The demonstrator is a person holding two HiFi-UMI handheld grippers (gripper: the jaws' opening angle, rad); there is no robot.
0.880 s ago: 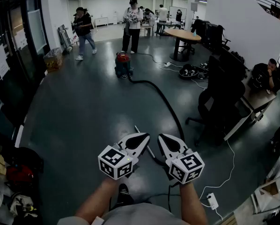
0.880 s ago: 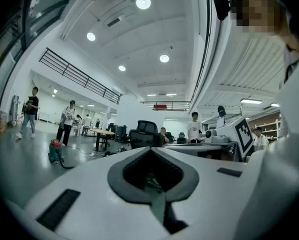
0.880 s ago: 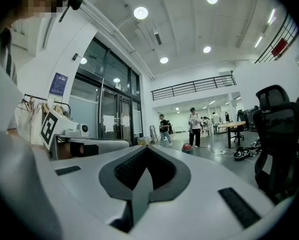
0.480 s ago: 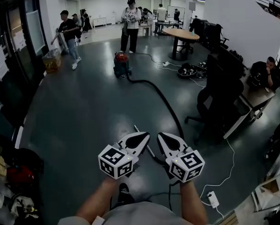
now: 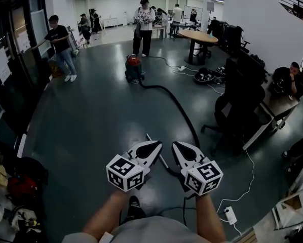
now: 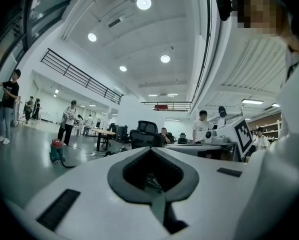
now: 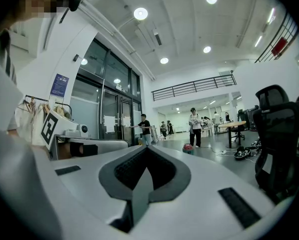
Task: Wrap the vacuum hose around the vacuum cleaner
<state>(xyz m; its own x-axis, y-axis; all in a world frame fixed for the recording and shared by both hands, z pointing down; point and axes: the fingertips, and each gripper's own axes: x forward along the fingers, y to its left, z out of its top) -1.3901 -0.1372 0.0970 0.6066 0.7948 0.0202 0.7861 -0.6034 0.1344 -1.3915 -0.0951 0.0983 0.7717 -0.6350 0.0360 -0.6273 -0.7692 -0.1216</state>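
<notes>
Person in black (image 5: 60,47) walking on from upper centre to upper left of frame. Left gripper (image 5: 155,147) and right gripper (image 5: 178,147) hovering side by side at bottom centre, both with jaws pressed together, gripping nothing. Vacuum cleaner (image 5: 134,67) standing on floor (image 5: 90,120) at upper centre. Hose (image 5: 177,105) trailing from it down toward grippers.

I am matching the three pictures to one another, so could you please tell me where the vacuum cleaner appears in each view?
Head view: the vacuum cleaner sits in the upper part, slightly left of centre.
Left gripper view: the vacuum cleaner is at the far left, small, below mid-height.
Right gripper view: the vacuum cleaner is right of centre, small and distant.
Shared landmark: the person in the white top stands just behind it in every view.
</notes>
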